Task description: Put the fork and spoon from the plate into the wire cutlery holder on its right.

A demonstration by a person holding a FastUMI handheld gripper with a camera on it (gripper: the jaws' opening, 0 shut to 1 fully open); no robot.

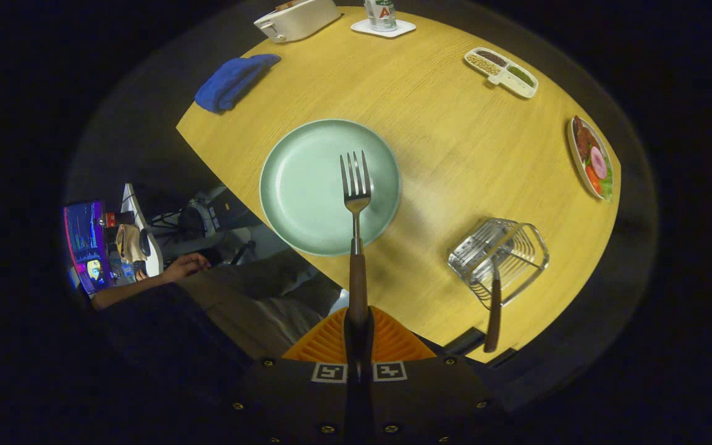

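Note:
High above the wooden table, my gripper (358, 321) is shut on the brown wooden handle of a fork (356, 204). The fork sticks straight out ahead of the fingers, its steel tines hanging over the pale green plate (300, 185), which lies bare below. To the right of the plate stands the wire cutlery holder (504, 247). A second piece of cutlery with a brown handle (493, 312) leans in the holder, its handle pointing out toward me; its head is hidden among the wires.
A folded blue cloth (235, 80) lies beyond the plate to the left. At the far edge stand a white toaster (297, 18) and a bottle on a coaster (382, 18). A divided snack tray (501, 72) and a food plate (591, 157) lie far right. A seated person (232, 284) is below left.

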